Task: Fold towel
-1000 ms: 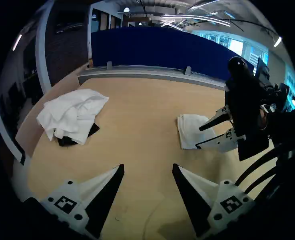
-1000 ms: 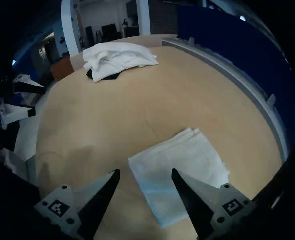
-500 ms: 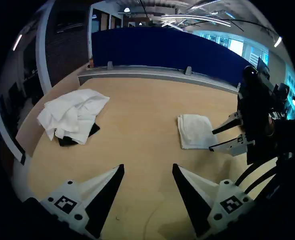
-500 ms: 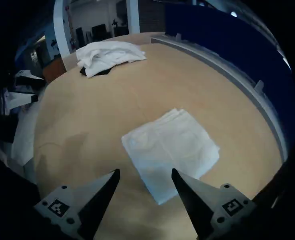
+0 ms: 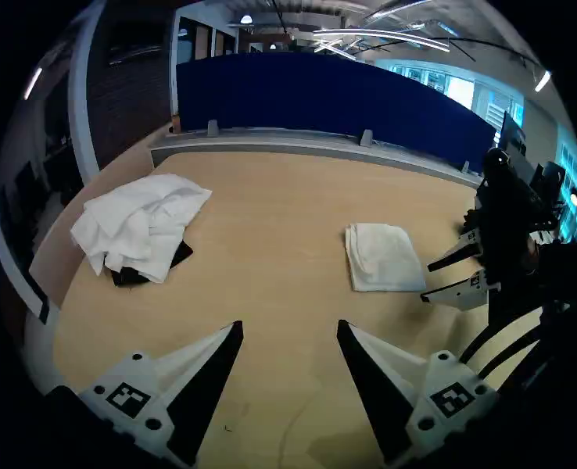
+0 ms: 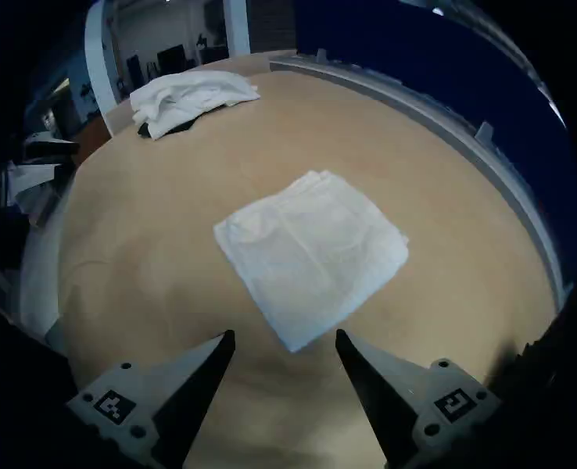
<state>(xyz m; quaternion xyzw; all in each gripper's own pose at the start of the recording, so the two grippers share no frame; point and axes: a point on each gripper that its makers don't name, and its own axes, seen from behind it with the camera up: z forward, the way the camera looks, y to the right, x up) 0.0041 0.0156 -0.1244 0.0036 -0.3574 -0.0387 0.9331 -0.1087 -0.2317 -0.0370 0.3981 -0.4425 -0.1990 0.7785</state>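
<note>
We have backed our right gripper [image 6: 284,348], fingers apart, off the folded towel [image 6: 312,250]. Our left gripper [image 5: 288,340] gapes too; folding looks done.

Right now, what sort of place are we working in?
Probably an open-plan office: a long wooden desk, a blue partition screen along its far edge, and strip lights under an exposed ceiling.

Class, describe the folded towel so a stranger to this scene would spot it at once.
Start at the wide wooden table bordered by a blue partition. Two lots of white cloth lie on it, well apart. The one wanted is the folded towel: a flat, neat rectangle, unlike the crumpled heap lying over something dark.
</note>
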